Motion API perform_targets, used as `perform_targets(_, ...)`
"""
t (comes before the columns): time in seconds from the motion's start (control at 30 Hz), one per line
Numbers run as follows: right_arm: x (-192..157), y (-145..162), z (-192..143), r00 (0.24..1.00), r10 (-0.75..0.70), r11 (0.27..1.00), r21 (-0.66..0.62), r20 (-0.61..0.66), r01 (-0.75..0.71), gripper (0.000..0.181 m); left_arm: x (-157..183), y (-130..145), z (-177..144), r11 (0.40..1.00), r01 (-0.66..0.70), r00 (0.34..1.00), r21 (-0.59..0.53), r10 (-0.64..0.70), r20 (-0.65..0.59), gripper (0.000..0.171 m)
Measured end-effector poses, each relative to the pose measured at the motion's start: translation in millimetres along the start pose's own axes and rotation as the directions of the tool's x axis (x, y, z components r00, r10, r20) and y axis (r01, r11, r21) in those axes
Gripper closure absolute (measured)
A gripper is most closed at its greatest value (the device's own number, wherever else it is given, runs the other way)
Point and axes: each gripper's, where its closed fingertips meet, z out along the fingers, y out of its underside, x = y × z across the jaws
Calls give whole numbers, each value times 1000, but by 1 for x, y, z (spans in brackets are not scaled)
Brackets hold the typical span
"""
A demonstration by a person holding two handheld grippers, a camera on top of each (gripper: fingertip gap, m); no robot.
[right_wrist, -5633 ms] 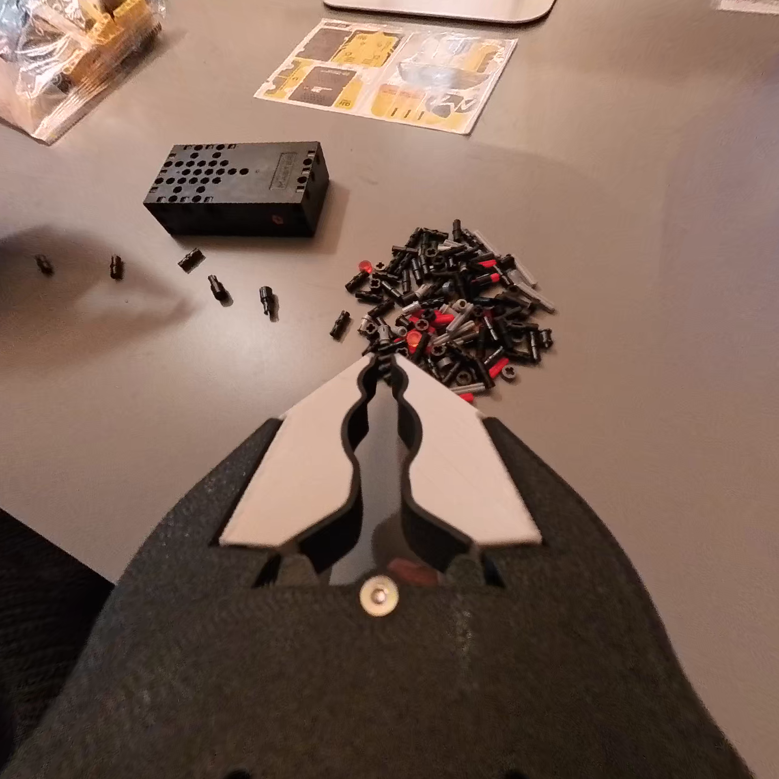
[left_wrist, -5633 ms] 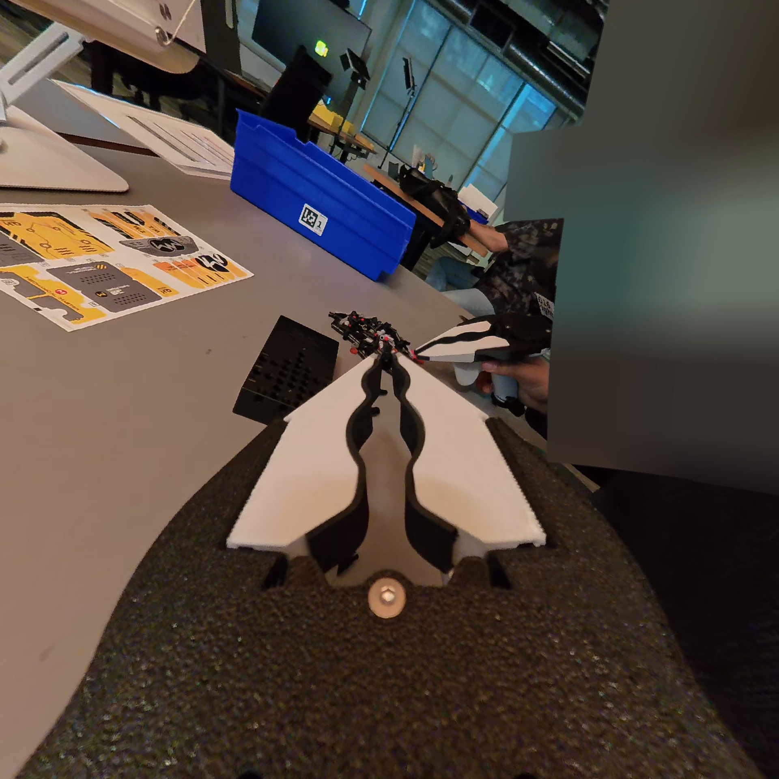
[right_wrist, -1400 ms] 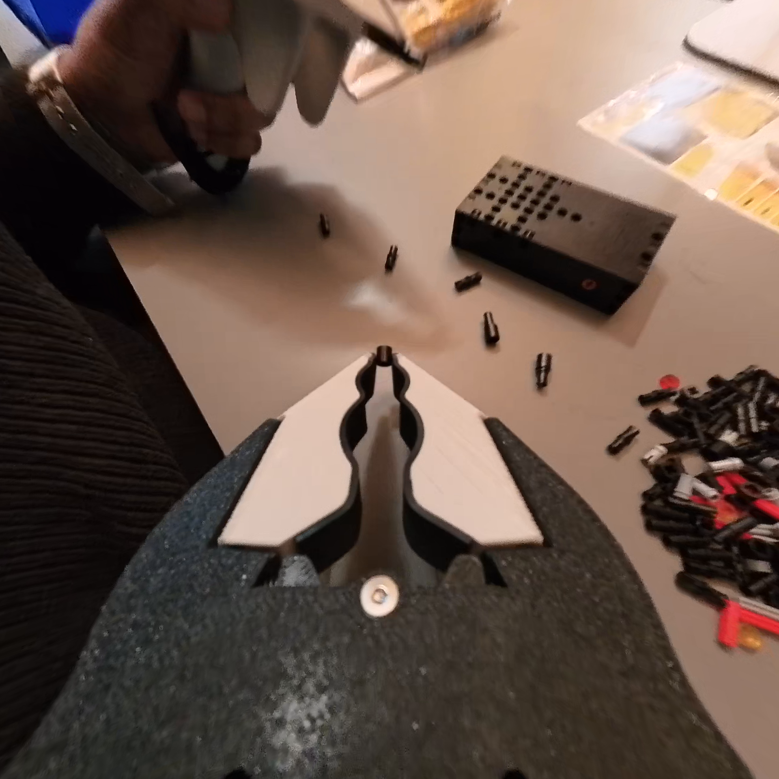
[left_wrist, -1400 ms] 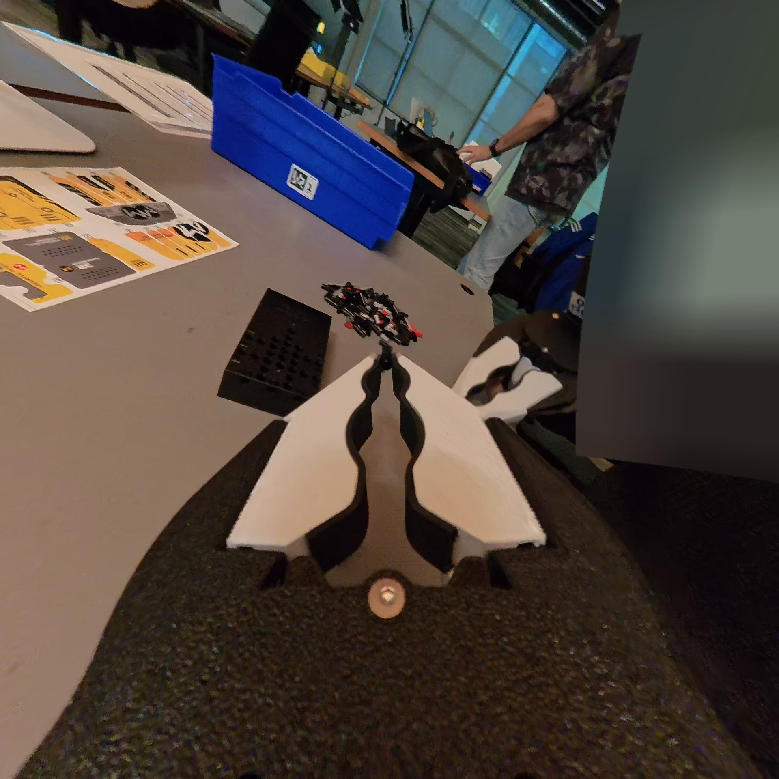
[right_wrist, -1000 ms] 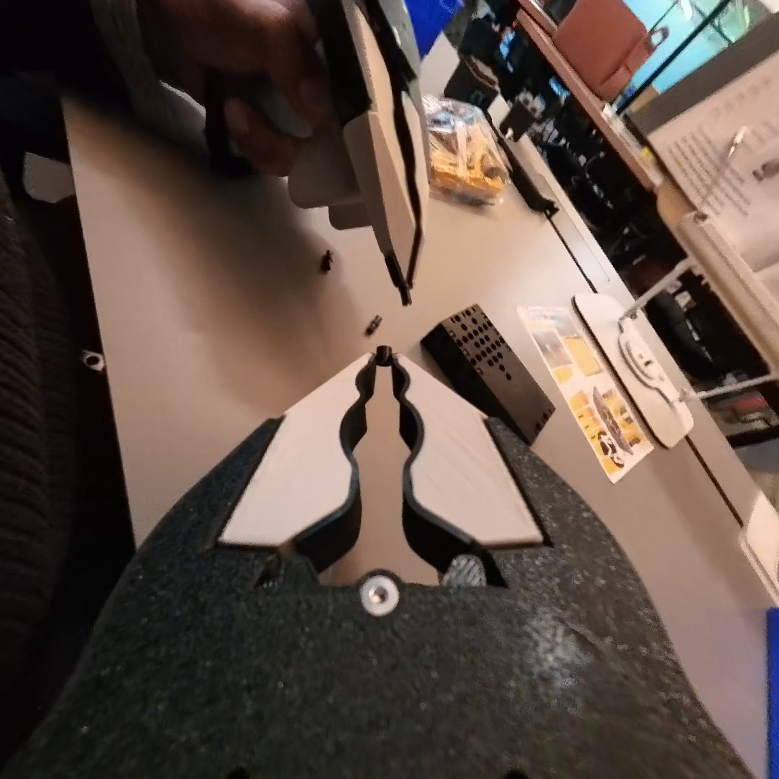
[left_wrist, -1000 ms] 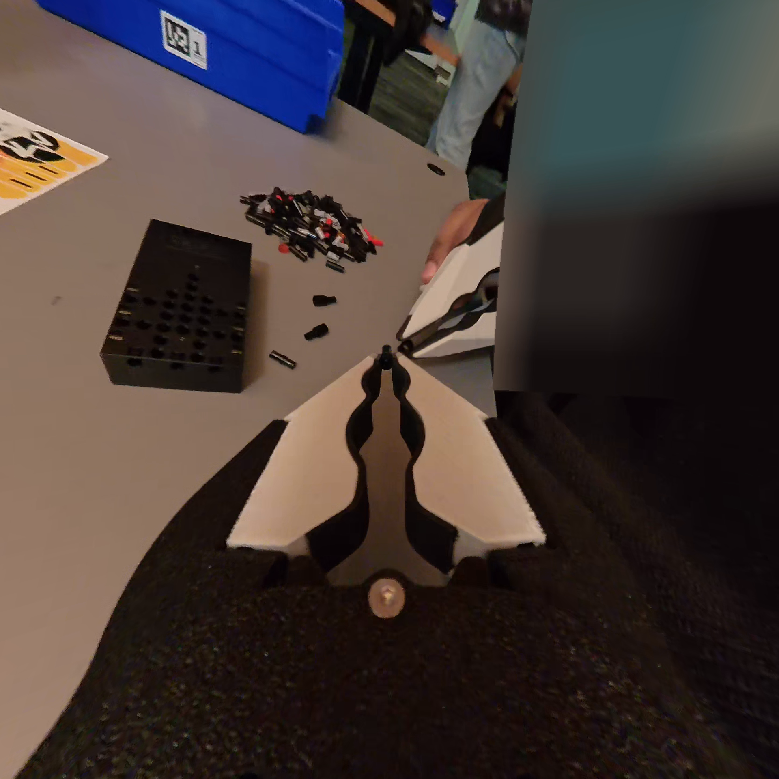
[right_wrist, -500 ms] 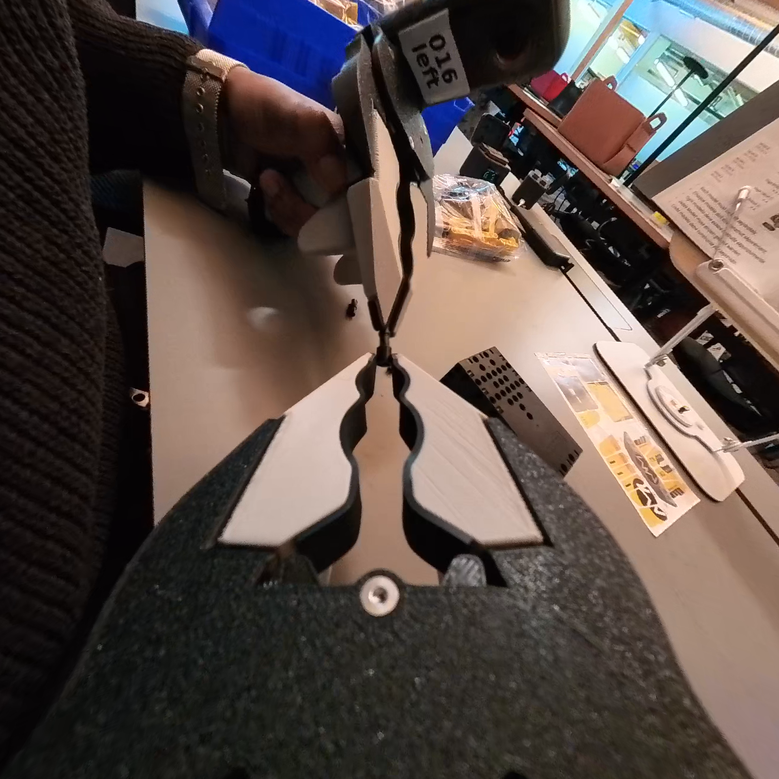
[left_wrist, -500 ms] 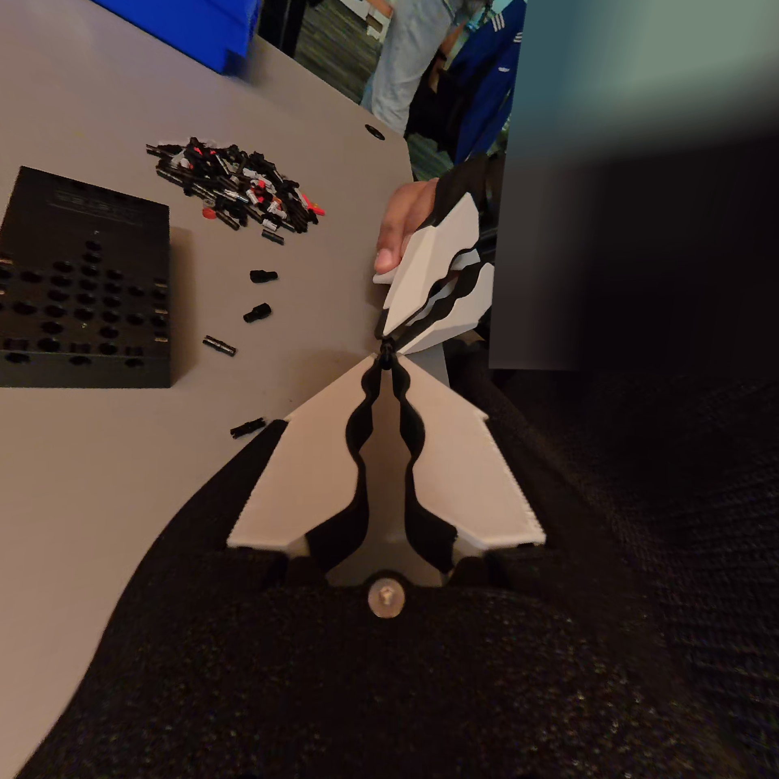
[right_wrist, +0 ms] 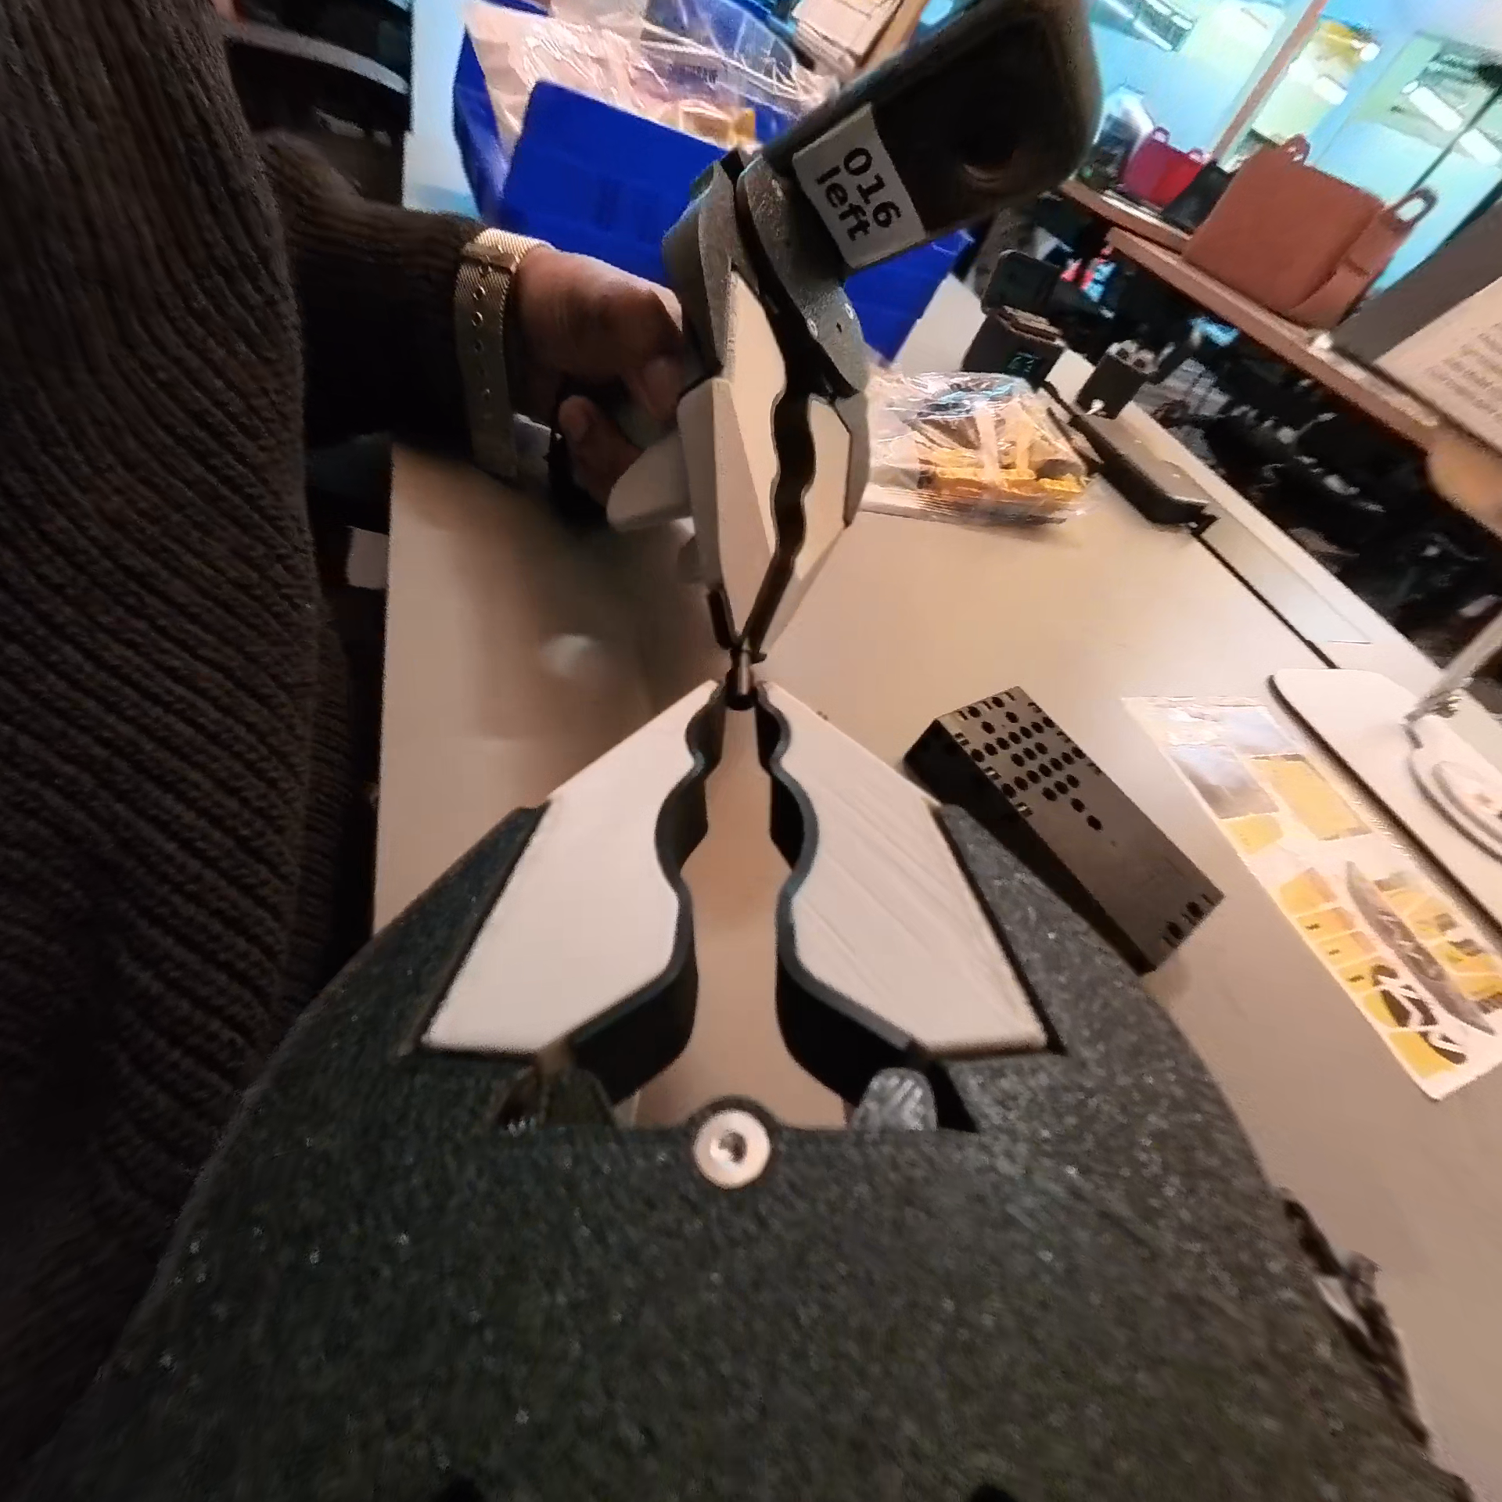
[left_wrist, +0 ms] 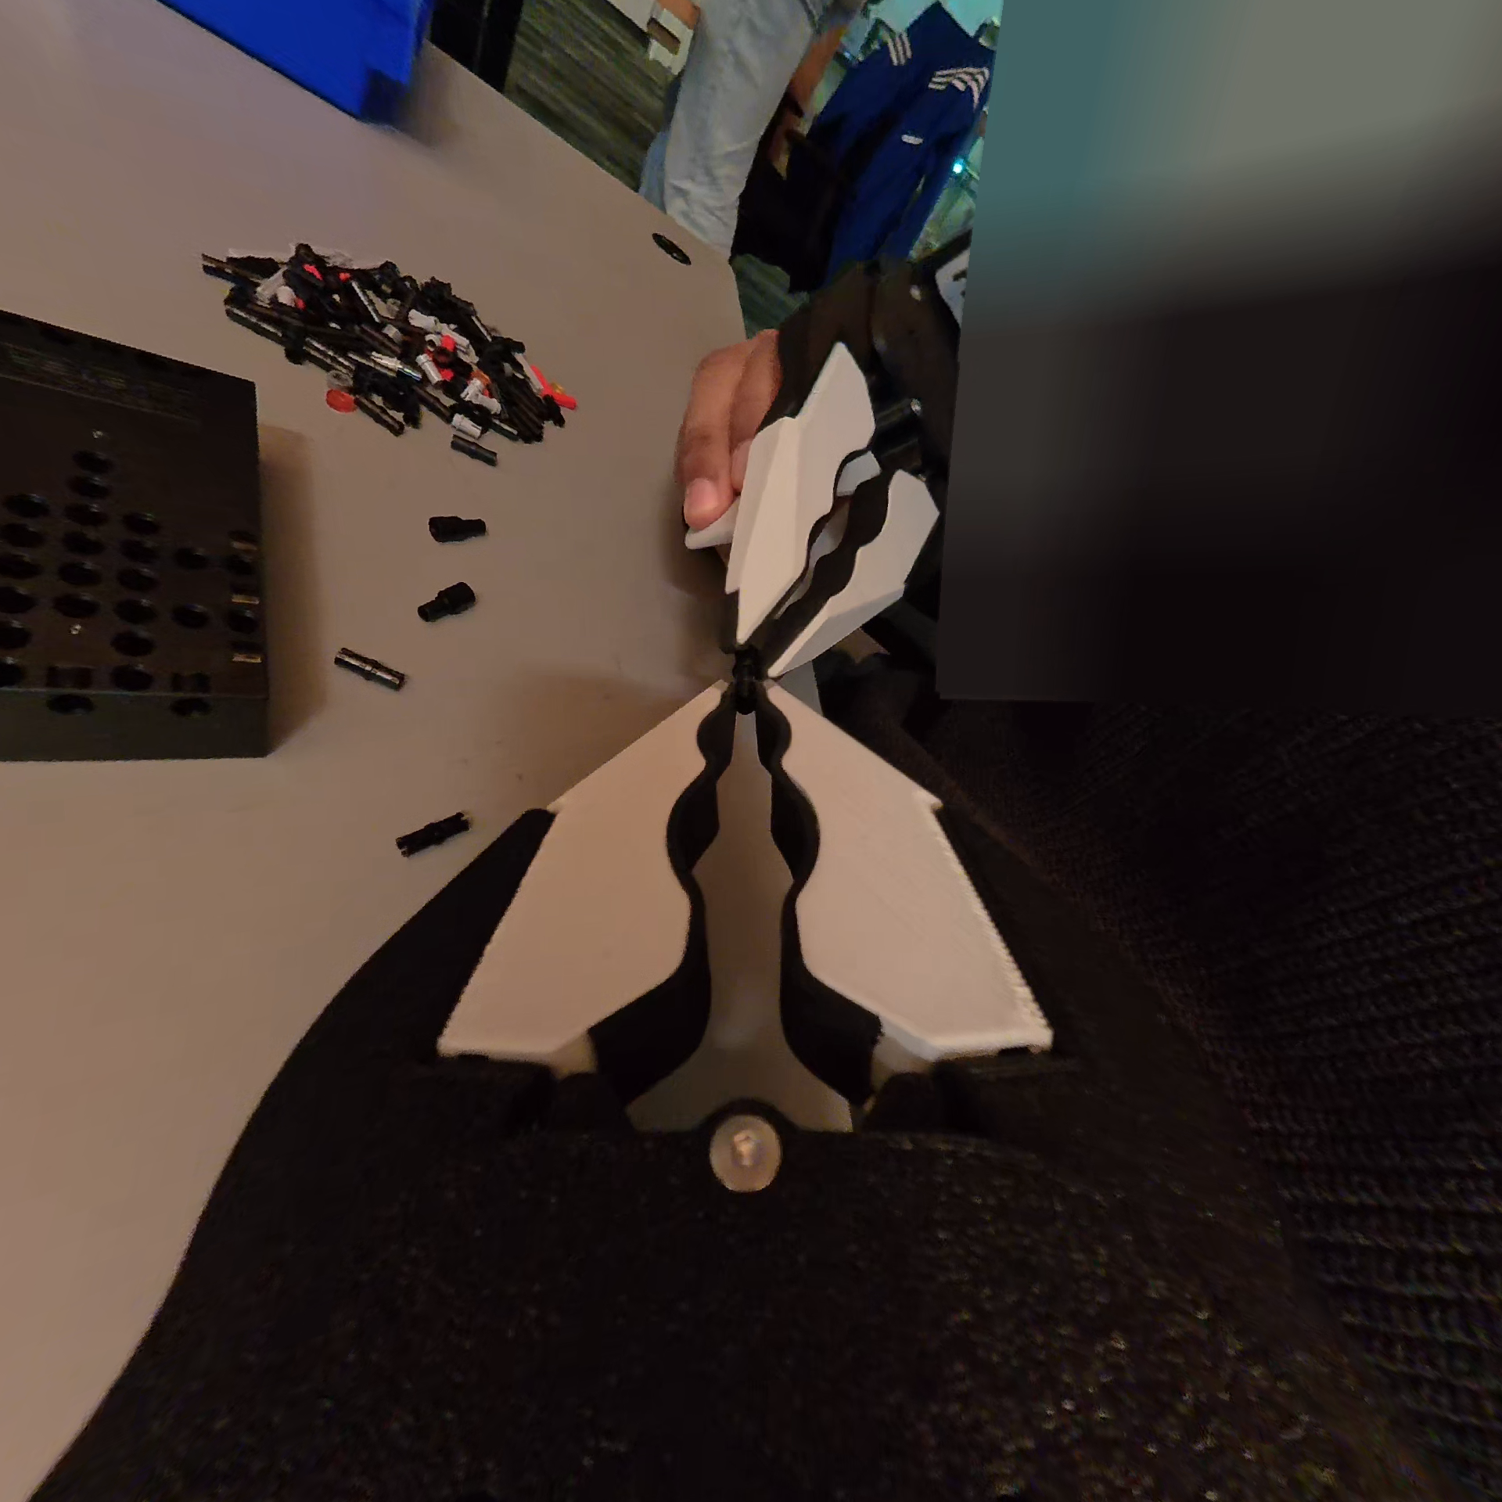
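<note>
My left gripper [left_wrist: 744,697] is shut on a small black pin [left_wrist: 743,679] at its tips. My right gripper [right_wrist: 741,695] is shut on a small black pin [right_wrist: 740,675] too. The two grippers face each other tip to tip above the table's near edge, and the pins meet end to end. The right gripper also shows in the left wrist view [left_wrist: 746,650], and the left gripper in the right wrist view [right_wrist: 738,638], each held by a hand. A black block with holes [left_wrist: 122,561] lies on the grey table [left_wrist: 162,935], beside a pile of black, grey and red pins [left_wrist: 390,358].
Several loose black pins [left_wrist: 445,601] lie between the block and the table edge. A sheet with yellow pictures [right_wrist: 1341,878], a white stand base [right_wrist: 1398,731], a clear bag of yellow parts [right_wrist: 975,455] and blue bins [right_wrist: 601,187] sit farther out. People stand beyond the table. Less than 4 cm separates the two grippers' tips.
The right gripper left the pile with a pin. Both grippers swung toward each other; the gap between their tips closed over the last second, and the tips now touch.
</note>
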Motion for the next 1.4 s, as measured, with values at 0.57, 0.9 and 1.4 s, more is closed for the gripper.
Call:
perform_targets(0.57, 5, -26, -10, 899, 358, 905, 143, 251, -401, 174, 16, -17, -5, 993, -1, 996, 118, 12, -90, 168)
perform_targets(0.9, 23, -43, -13, 793, 533, 749, 272, 295, -604, 174, 19, -43, -15, 957, 17, 995, 291, 14, -104, 169)
perform_targets(1.4, 14, -32, -15, 734, 567, 741, 158, 375, -653, 175, 19, -29, -4, 983, 5, 997, 184, 10, -83, 169)
